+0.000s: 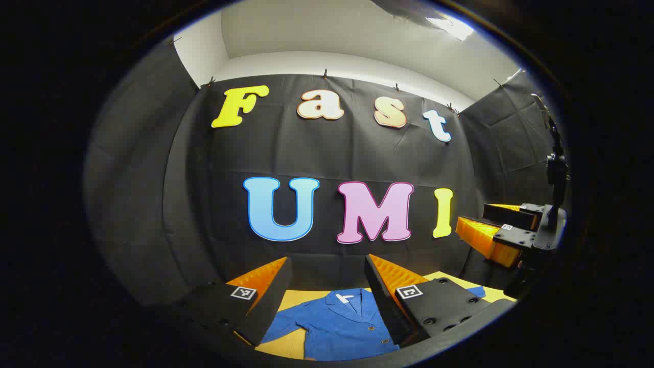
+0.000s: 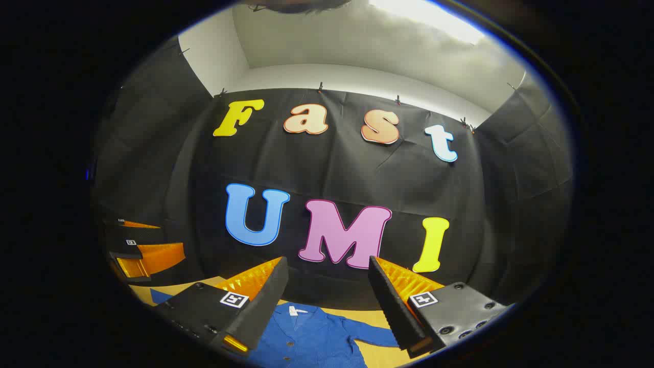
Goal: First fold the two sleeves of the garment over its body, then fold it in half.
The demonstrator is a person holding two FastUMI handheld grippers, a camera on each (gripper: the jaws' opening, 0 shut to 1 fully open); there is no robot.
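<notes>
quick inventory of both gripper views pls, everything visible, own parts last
jacket: 1, blue, collared and buttoned, lying flat on the table, sleeves spread out to the sides
table: 1, yellow top, below both tools
booth wall: black cloth, behind and at the sides of the table
ceiling light: 1, bright, overhead
left tool: 1, open, held above the jacket; also seen at the left edge of the right gripper view
right tool: 1, open, held above the jacket; also seen at the right edge of the left gripper view
</notes>
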